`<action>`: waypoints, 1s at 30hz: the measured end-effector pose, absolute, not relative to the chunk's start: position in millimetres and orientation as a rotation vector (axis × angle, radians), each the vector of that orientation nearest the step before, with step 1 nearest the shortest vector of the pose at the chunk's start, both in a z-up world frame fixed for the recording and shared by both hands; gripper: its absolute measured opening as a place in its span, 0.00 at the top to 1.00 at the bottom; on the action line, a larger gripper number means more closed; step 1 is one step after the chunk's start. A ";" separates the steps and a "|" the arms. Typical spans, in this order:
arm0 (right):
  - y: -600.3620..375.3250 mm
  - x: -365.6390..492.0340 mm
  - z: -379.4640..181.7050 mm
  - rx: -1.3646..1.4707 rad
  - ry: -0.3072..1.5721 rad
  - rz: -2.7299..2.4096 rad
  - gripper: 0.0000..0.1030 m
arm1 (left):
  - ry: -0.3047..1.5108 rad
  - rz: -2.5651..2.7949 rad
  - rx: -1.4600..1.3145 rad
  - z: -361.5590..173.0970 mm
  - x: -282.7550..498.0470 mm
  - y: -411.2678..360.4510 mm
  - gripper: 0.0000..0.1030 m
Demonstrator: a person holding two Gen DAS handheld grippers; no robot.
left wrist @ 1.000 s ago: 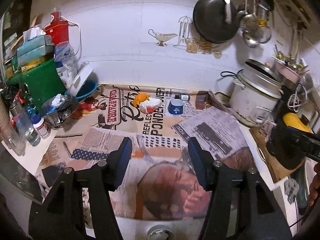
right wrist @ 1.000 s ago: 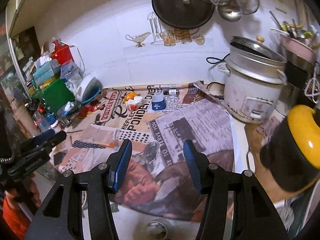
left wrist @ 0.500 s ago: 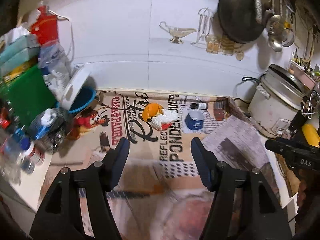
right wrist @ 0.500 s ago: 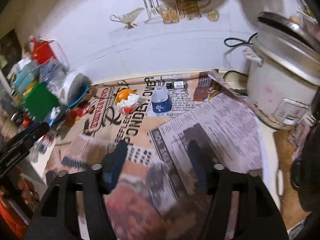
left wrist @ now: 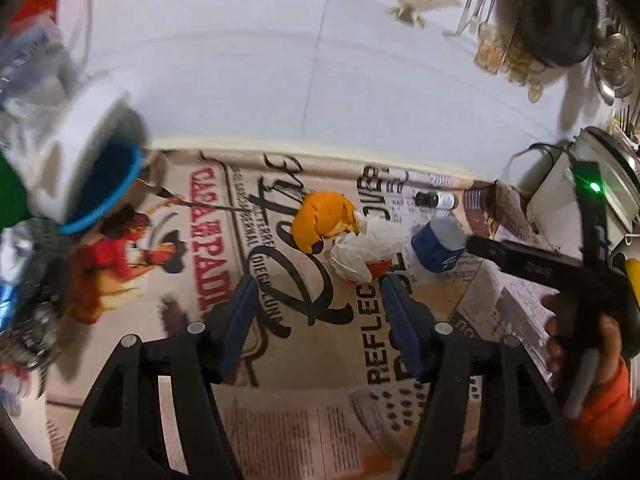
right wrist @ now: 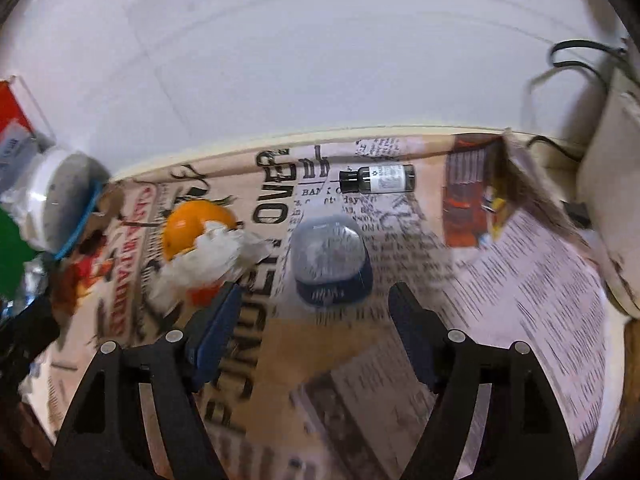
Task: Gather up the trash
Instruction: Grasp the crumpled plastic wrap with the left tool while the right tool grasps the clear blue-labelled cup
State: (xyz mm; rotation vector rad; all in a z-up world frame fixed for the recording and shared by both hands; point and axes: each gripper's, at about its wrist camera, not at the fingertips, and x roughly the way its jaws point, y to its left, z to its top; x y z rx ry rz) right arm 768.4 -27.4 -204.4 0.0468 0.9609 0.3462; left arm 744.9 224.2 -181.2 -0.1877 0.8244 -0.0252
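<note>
On the newspaper-covered counter lie an orange peel (left wrist: 323,220) (right wrist: 194,224), a crumpled white tissue (left wrist: 366,249) (right wrist: 212,260), a blue tub lying on its side (left wrist: 438,248) (right wrist: 331,266) and a small dark bottle (left wrist: 434,200) (right wrist: 378,178). My left gripper (left wrist: 318,312) is open and empty, just short of the peel and tissue. My right gripper (right wrist: 312,316) is open and empty, with the blue tub just ahead between its fingers. It also shows in the left wrist view (left wrist: 520,260), held by a hand.
A white lid over a blue bowl (left wrist: 96,176) (right wrist: 60,204) sits at the left with clutter beside it. A rice cooker (left wrist: 592,184) (right wrist: 616,208) stands at the right against the white wall. A black pan (left wrist: 556,12) hangs above.
Both grippers have moved forward and lower toward the back of the counter. The peel, tissue and tub now look much closer. Both stay open.
</note>
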 end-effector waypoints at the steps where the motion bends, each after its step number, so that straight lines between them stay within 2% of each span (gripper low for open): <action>1: -22.1 774.5 -209.5 0.038 0.964 0.343 0.29 | 0.830 -0.032 -0.182 -185.8 750.7 224.8 0.39; 7: -4.2 801.5 -242.2 -0.039 1.009 0.297 0.29 | 0.871 -0.085 -0.182 -209.9 781.3 226.3 0.39; 8: -5.1 803.6 -245.9 -0.036 1.015 0.293 0.32 | 0.877 -0.091 -0.185 -212.7 786.3 225.9 0.39; 9: -6.6 804.1 -247.4 -0.027 1.014 0.289 0.42 | 0.882 -0.096 -0.187 -215.5 791.4 224.7 0.39; 20: -49.8 765.8 -216.0 0.054 0.934 0.302 0.43 | 0.913 -0.142 -0.236 -233.6 839.9 196.3 0.39; 23: -65.3 753.0 -209.5 0.070 0.923 0.275 0.43 | 0.938 -0.147 -0.259 -242.9 845.8 188.4 0.56; 25: -72.6 744.3 -206.2 0.082 0.918 0.258 0.43 | 0.944 -0.145 -0.273 -246.2 845.2 184.4 0.57; 27: -82.0 736.5 -203.2 0.102 0.917 0.246 0.43 | 0.933 -0.139 -0.276 -243.1 841.3 181.2 0.65; 30: -89.7 726.1 -198.0 0.129 0.908 0.241 0.43 | 0.913 -0.132 -0.271 -232.3 829.5 174.1 0.69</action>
